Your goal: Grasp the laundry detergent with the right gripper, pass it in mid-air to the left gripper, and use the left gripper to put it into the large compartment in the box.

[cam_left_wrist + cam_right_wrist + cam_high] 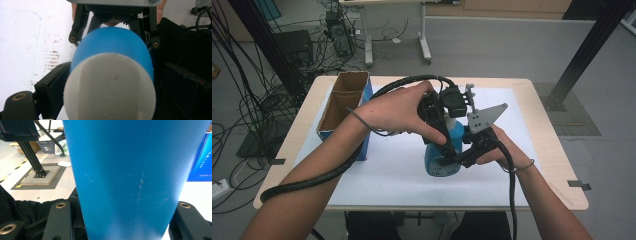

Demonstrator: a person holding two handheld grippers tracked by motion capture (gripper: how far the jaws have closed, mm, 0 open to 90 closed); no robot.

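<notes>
Forearms are coming in from the bottom edge of the high view, each hand carrying a gripper toward the middle of the white mat (377, 175) that is covering most of the pale wooden table (557, 165). Farthest left, an open cardboard box with a blue side (344, 107) is standing near the table's left edge, well apart from the work, with bare mat lying open between it and the hands. Next, the left gripper (443, 131) is reaching down from above over a blue bottle with a white cap (443, 157); in the left gripper view its black jaws are sitting on either side of the cap (110, 87), wide apart, but whether the pads are pressing on it I cannot tell. That bottle is standing upright near the mat's centre, with free mat in front of it and to its right. Rightmost, the right gripper (469, 150) is coming in level from the side, and in the right gripper view its jaws are clenched on the bottle's blue body (130, 177), one on each flank.
</notes>
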